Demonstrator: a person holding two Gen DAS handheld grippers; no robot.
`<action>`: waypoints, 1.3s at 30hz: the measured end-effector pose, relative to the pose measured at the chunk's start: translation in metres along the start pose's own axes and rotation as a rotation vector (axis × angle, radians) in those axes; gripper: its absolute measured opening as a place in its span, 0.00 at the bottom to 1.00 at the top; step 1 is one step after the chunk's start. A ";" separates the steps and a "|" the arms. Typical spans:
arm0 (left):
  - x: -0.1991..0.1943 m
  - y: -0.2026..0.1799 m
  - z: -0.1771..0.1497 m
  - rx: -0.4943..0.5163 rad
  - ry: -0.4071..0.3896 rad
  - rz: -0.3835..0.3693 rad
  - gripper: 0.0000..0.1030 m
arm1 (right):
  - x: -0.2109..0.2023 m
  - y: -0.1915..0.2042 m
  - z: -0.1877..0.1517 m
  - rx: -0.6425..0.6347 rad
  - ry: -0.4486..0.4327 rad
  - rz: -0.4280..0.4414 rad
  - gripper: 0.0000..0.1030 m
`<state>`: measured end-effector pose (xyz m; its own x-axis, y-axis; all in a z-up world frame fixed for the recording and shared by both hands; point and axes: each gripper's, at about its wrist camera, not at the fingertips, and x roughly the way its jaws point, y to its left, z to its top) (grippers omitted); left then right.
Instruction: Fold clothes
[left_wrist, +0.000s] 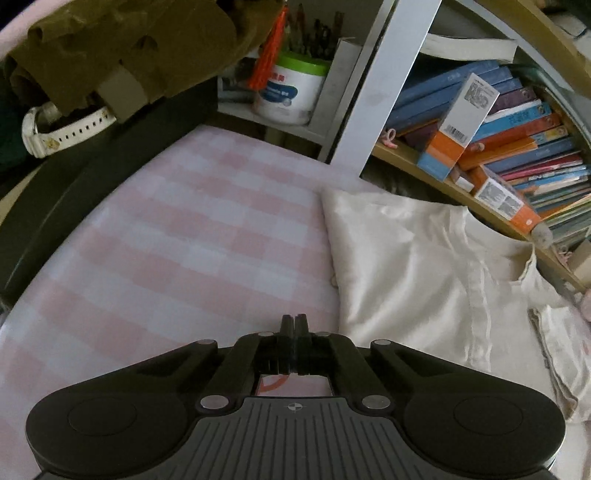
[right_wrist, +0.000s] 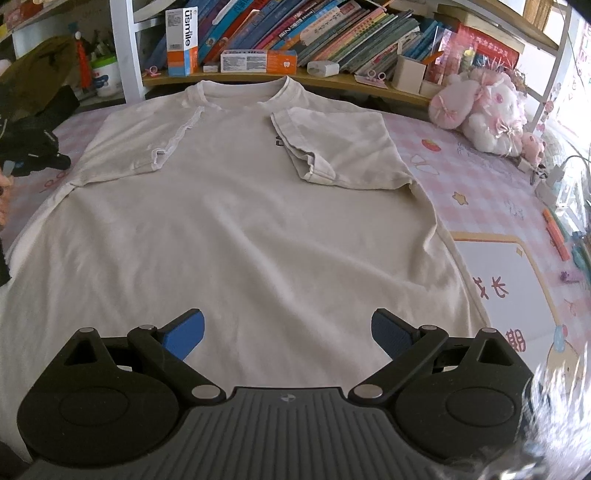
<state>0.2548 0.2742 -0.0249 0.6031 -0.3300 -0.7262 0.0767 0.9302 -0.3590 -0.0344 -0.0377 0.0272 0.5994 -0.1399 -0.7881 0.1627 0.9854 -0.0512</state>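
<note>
A cream T-shirt (right_wrist: 236, 221) lies flat on the pink checked bed, collar toward the bookshelf. Both sleeves are folded inward over the chest; the right sleeve (right_wrist: 340, 147) covers part of a dark print. My right gripper (right_wrist: 288, 332) is open and empty, hovering over the shirt's lower part. My left gripper (left_wrist: 294, 322) is shut and empty over the bare sheet, left of the shirt. In the left wrist view the shirt (left_wrist: 424, 273) lies to the right with its folded shoulder edge nearest.
A bookshelf (right_wrist: 332, 79) full of books runs along the far edge of the bed. Pink plush toys (right_wrist: 484, 110) sit at the right. A white board (right_wrist: 506, 280) and pens lie right of the shirt. A dark bag (right_wrist: 29, 133) sits at the left.
</note>
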 end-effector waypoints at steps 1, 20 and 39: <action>0.000 0.002 0.000 -0.005 0.000 -0.002 0.02 | 0.001 0.000 0.000 0.002 0.001 0.001 0.95; 0.018 -0.022 0.014 0.017 0.005 -0.026 0.26 | -0.004 0.004 -0.001 -0.062 -0.013 0.027 0.95; 0.009 -0.016 0.013 0.056 0.030 -0.029 0.10 | -0.003 -0.013 -0.003 -0.007 -0.004 0.012 0.95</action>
<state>0.2698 0.2584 -0.0182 0.5763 -0.3609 -0.7333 0.1389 0.9274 -0.3473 -0.0404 -0.0496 0.0290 0.6041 -0.1281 -0.7866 0.1494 0.9877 -0.0461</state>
